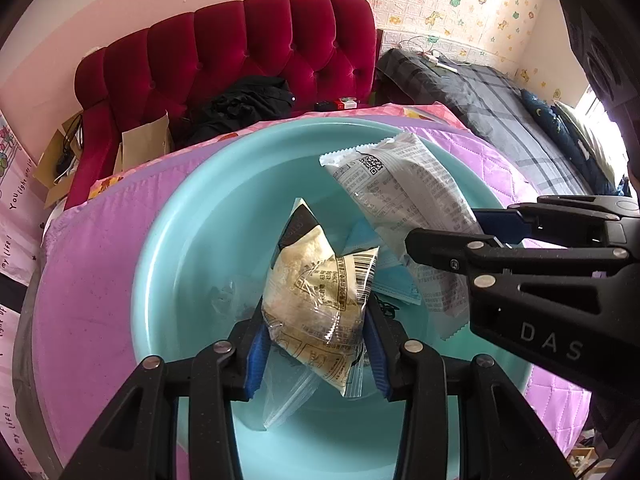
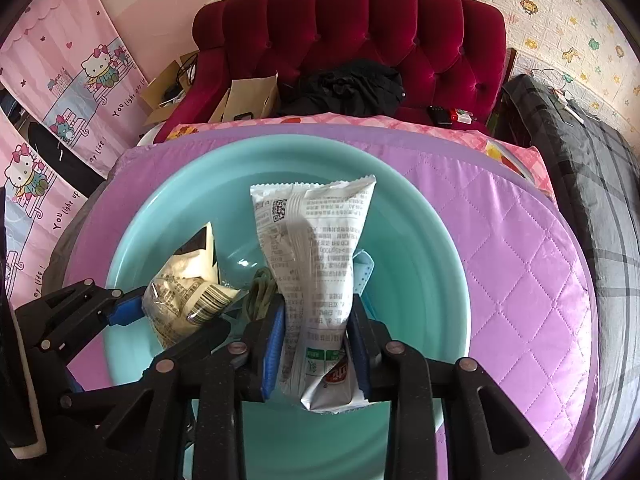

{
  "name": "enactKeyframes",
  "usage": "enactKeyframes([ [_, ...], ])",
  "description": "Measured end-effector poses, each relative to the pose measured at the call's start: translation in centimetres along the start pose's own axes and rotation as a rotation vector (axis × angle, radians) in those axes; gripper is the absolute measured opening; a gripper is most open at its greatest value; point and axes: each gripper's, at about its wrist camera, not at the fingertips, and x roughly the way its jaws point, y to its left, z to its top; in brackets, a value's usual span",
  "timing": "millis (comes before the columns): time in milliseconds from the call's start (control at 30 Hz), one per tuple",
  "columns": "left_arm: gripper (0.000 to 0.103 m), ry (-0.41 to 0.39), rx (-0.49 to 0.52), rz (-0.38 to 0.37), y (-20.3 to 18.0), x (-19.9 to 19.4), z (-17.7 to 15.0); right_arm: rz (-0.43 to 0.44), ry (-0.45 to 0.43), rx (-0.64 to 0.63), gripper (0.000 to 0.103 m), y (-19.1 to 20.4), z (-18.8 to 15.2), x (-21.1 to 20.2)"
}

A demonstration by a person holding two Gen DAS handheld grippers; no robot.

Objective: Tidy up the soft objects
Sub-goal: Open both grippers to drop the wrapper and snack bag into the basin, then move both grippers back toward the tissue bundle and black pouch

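A teal plastic basin (image 1: 180, 240) (image 2: 408, 264) sits on a purple quilted mat. My left gripper (image 1: 316, 340) is shut on a cream snack packet in clear wrap (image 1: 316, 292), held over the basin; it also shows in the right wrist view (image 2: 184, 296). My right gripper (image 2: 316, 332) is shut on a silver printed snack bag (image 2: 316, 248), held upright over the basin; the bag also shows in the left wrist view (image 1: 404, 196). In the basin lie a blue face mask (image 1: 396, 280) (image 2: 364, 268), a clear plastic bag (image 1: 284, 396) and a green cord bundle (image 2: 260, 292).
The purple mat (image 2: 520, 264) covers a round surface. Behind it stands a red tufted sofa (image 2: 360, 28) with black clothing (image 2: 348, 88) and cardboard boxes (image 2: 248, 100). A dark plaid bed (image 1: 500, 108) lies at the right.
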Motion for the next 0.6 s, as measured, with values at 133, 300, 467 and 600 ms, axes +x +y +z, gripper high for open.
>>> enactKeyframes([
  [133,0.049,0.0,0.006,0.007,0.0,-0.2,0.0,-0.003,-0.017,0.002,0.044,0.1,0.2,-0.6],
  [300,0.092,-0.014,-0.009,0.027,0.4,-0.6,0.1,-0.039,-0.047,0.0,0.073,0.2,0.4,-1.8],
  [467,0.103,-0.056,-0.021,0.084,0.7,-1.5,0.1,-0.091,-0.065,0.004,0.102,0.0,0.0,-2.4],
  [600,0.103,-0.065,-0.02,0.099,0.6,-2.2,-0.2,-0.106,-0.074,-0.001,0.103,0.0,-0.4,-3.2],
])
